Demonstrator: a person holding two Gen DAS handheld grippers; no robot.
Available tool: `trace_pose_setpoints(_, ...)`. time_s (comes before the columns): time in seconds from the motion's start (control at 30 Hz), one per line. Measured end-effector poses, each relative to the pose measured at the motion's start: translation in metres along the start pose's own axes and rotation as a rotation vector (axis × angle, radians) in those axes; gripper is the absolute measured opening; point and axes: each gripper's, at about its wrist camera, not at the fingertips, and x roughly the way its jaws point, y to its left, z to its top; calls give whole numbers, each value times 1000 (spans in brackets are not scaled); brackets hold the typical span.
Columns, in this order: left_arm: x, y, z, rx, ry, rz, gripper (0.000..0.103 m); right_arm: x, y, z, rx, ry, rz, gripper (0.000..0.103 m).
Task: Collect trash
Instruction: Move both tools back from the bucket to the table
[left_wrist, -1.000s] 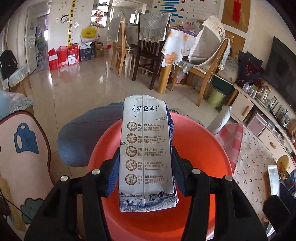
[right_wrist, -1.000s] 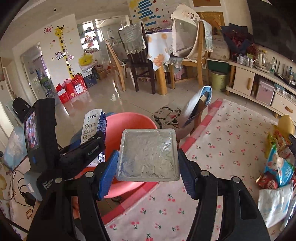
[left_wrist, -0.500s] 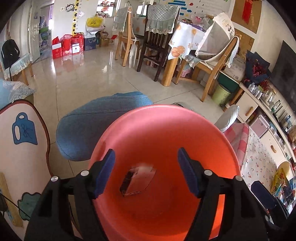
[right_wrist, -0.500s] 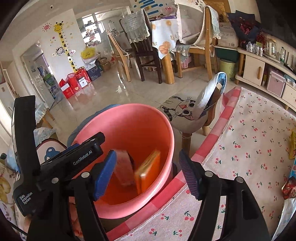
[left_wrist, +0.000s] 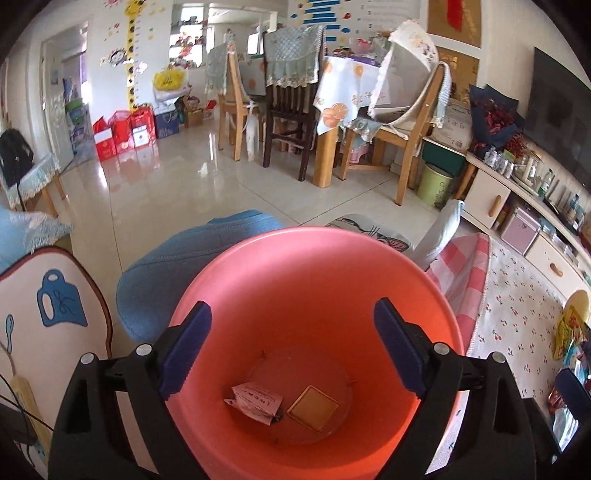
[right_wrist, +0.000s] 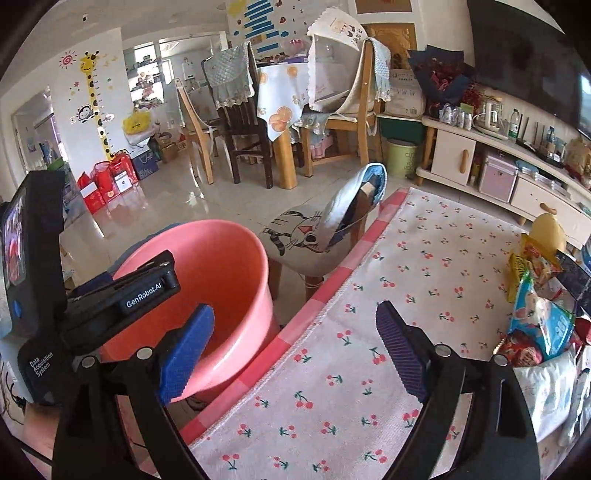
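In the left wrist view the left gripper (left_wrist: 291, 350) hangs over the mouth of a pink plastic bucket (left_wrist: 314, 258) that fills the lower centre of the frame, its jaws spread wide with nothing between the 2 blue pads (left_wrist: 184, 347). On the bucket floor, low in the frame, lie 2 pieces of trash: a crumpled milk carton (left_wrist: 256, 402) to the left and a square foil-topped tub (left_wrist: 313, 407) just beside it to the right, the 2 close together, though whether they touch is hard to tell. A blue cushion (left_wrist: 166, 266) sits behind the bucket at centre left, and a checked pink mat with a cherry print (left_wrist: 517, 317) runs along the right side. In the right wrist view the right gripper (right_wrist: 295, 354) is also released, jaws apart and empty, held above the edge of the cherry-print mat (right_wrist: 424, 266) in the lower middle of the frame. The same bucket (right_wrist: 229, 266) stands at lower left, with the left gripper's black body (right_wrist: 122, 299) across its rim. A small stool with a cat-face cushion (right_wrist: 299, 240) stands just right of the bucket at frame centre. At the far right edge a heap of snack wrappers and bags (right_wrist: 543, 317) lies on the mat, well apart from the bucket.
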Motion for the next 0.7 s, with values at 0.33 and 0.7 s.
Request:
trace_pose_setpoints(0.33, -21, -32, -3, 92, -48, -82, 92, -36, -31, -26, 8, -3, -122, 89)
trace_pose_setpoints(0.7, -48, -71, -16, 193, -77, -152, 92, -86, -76, -56, 36, -27, -258, 89)
